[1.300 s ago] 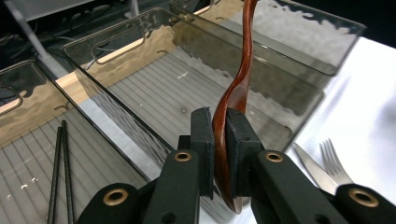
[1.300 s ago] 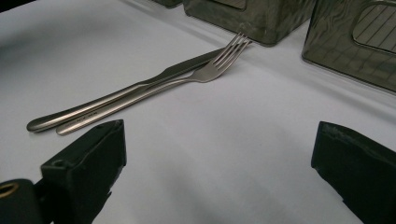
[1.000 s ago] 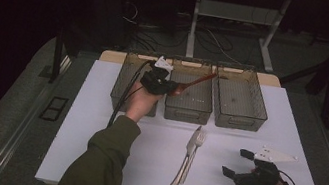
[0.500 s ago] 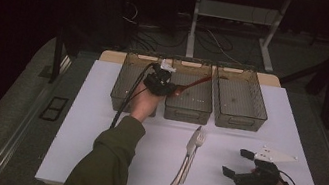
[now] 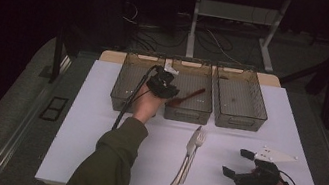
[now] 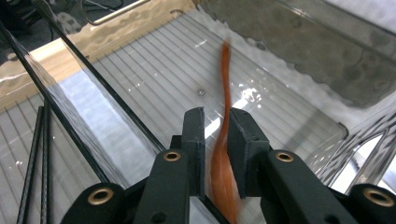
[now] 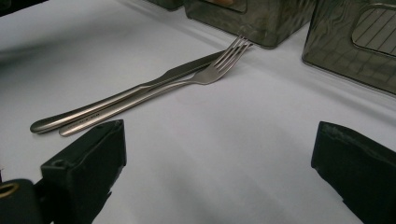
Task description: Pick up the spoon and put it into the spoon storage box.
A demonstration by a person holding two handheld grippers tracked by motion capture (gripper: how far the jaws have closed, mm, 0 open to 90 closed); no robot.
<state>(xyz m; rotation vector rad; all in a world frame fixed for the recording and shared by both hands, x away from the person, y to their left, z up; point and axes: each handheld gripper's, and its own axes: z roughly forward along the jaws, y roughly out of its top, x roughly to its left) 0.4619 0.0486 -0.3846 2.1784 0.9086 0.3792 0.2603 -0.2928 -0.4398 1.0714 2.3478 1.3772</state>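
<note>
Two hands out: left gripper (image 5: 169, 87) extended over middle bin (image 5: 189, 108), fingers just easing apart, orange spoon (image 6: 223, 154) between; right gripper (image 5: 243, 162) resting on worktop (image 5: 96, 126), fingers wide, empty.

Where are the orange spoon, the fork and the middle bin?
orange spoon (image 6: 224, 140), left gripper view, handle between the tongs.
fork (image 7: 212, 72), right gripper view, neck below the tines.
middle bin (image 5: 187, 115), high view, front wall.

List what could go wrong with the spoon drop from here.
The left gripper has just been opening, and the orange spoon between its pads looks blurred, so it may already be slipping. Held near the middle bin's wall, it could catch on the rim or tip out toward the knife and fork.
</note>
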